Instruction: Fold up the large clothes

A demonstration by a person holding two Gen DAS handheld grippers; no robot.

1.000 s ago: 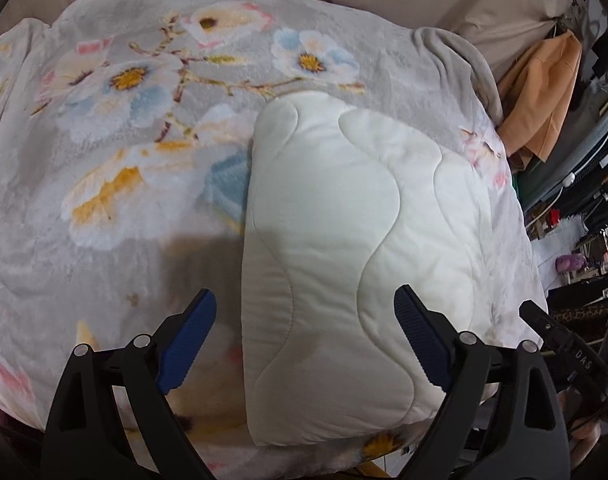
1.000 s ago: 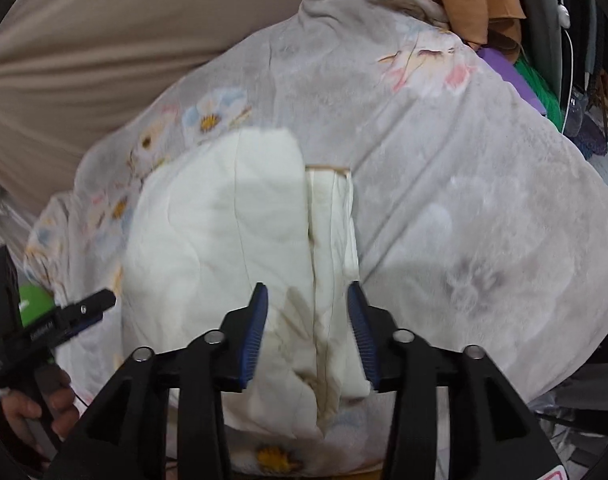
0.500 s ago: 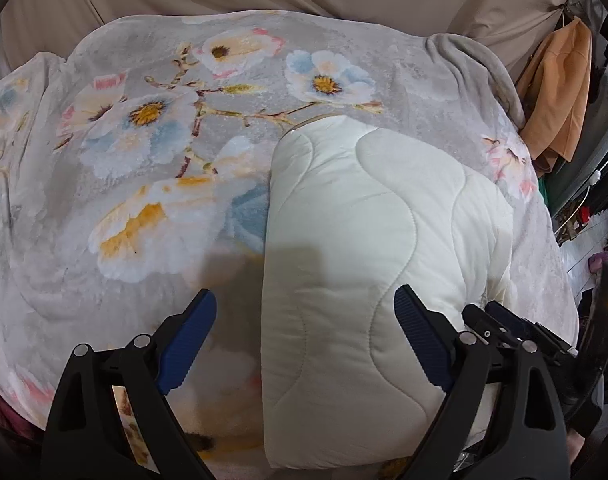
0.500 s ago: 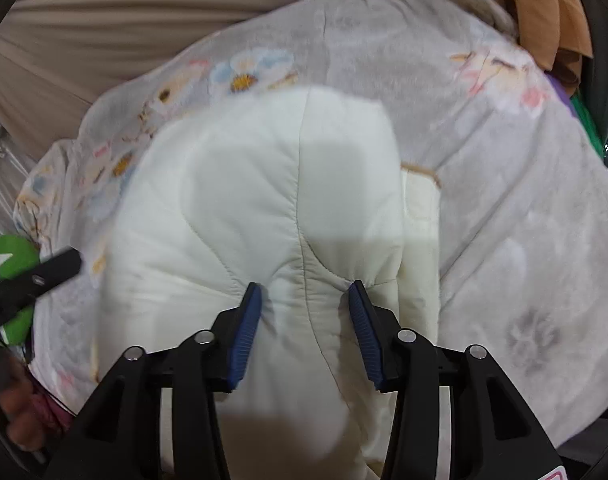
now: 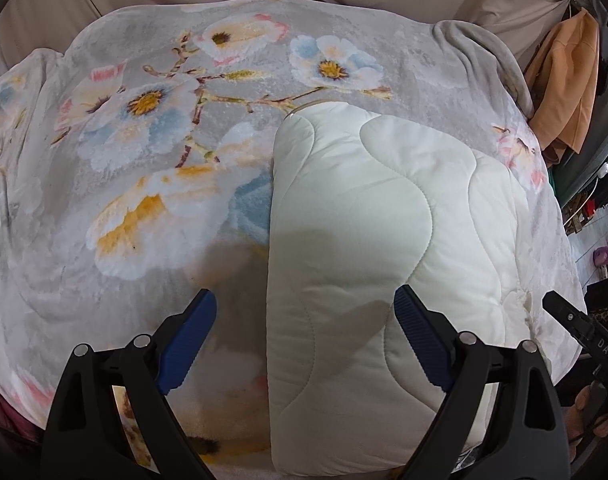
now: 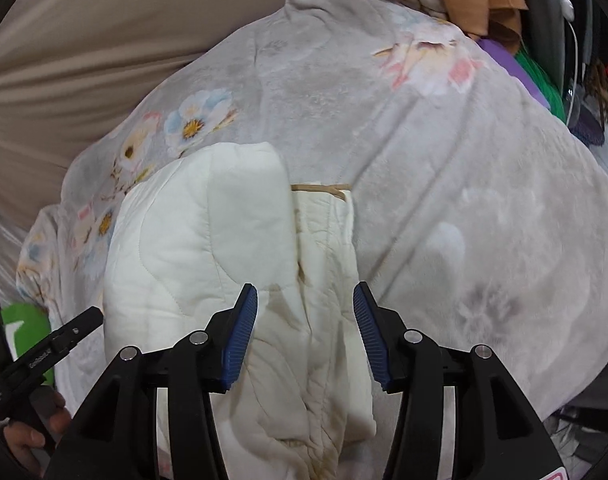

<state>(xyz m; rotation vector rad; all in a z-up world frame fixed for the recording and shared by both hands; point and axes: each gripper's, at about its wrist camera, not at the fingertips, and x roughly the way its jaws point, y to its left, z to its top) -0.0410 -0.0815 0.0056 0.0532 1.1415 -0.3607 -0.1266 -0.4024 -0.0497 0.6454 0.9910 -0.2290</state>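
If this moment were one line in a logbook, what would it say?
stage: folding | white quilted garment: folded on floral blanket | left tool: open, empty | right tool: open, empty

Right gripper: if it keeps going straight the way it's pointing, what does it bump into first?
Most likely the folded white quilt: the open right gripper points at its layered edge on the floral blanket. Depth is unclear.

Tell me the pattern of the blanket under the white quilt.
Grey blanket with large pastel flowers; clearest in the left wrist view.

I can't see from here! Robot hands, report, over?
Left gripper open, empty. Right gripper open, empty. White quilt folded on floral blanket. Nothing in the way.
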